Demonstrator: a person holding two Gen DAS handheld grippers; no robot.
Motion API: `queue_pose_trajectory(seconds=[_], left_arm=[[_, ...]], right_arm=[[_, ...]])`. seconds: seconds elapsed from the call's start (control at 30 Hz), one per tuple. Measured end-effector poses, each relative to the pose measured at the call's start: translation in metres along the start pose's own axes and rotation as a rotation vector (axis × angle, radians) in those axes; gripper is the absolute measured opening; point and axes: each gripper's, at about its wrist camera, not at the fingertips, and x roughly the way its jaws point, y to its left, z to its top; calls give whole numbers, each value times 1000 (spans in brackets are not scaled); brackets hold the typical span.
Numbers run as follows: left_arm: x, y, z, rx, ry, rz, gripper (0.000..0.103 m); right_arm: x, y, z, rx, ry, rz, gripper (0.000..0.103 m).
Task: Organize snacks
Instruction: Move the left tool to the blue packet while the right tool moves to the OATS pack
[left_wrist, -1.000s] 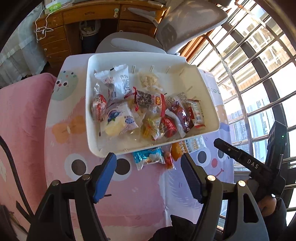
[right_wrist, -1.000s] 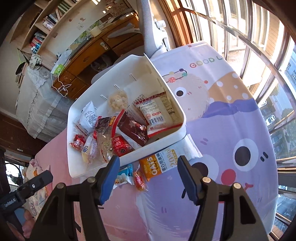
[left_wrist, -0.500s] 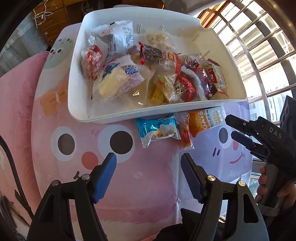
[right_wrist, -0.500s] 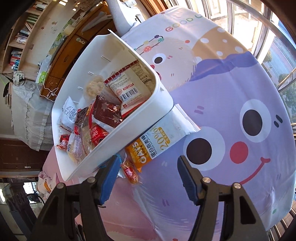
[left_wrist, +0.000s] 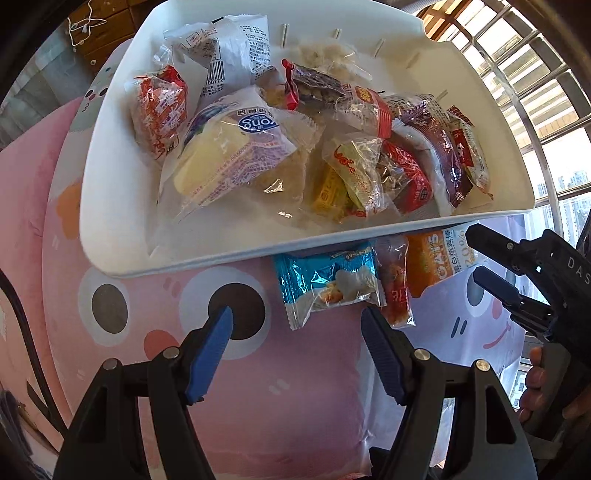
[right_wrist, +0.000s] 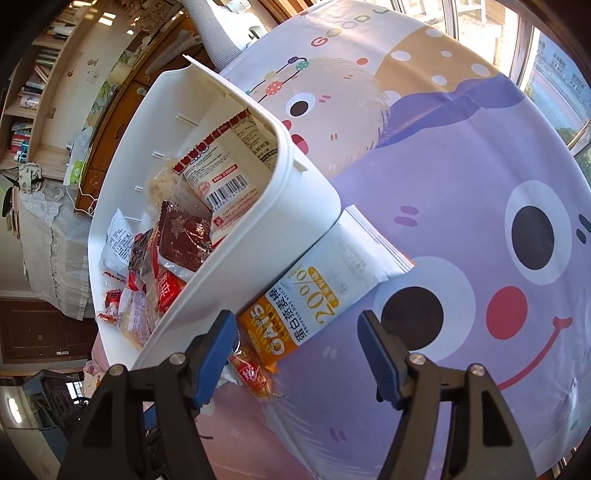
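A white bin (left_wrist: 110, 206) (right_wrist: 258, 236) holds several wrapped snacks. Three packets lie on the cartoon tablecloth just in front of its near wall: a blue-and-silver packet (left_wrist: 328, 284), a small red packet (left_wrist: 397, 291) (right_wrist: 251, 373) and an orange-and-white oat bar (left_wrist: 432, 258) (right_wrist: 325, 295). My left gripper (left_wrist: 295, 328) hovers open just short of the blue packet, nothing between its fingers. My right gripper (right_wrist: 295, 332) (left_wrist: 476, 254) hangs over the near end of the oat bar; its jaws are opening and the pads do not touch it.
The table wears a pink and purple cartoon cloth (right_wrist: 480, 184). A window with bars (left_wrist: 535, 92) lies to the right. A white chair back (right_wrist: 207, 33) and a wooden desk (right_wrist: 110, 122) stand behind the bin. A person's hand (left_wrist: 535, 384) holds the right gripper.
Both grippers have come down toward the packets in front of the bin, which now look much larger. The right gripper has rolled and its jaws stand slightly wider.
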Motion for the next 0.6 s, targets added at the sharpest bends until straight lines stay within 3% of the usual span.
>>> queue_pose_trajectory(seconds=[0.4, 0.6], left_arm=[[22, -12, 3, 48, 20, 4, 71], [31, -17, 16, 56, 20, 12, 71]], right_arm=[[8, 1, 5, -30, -19, -70, 72], [8, 13, 3, -142, -69, -189, 72]])
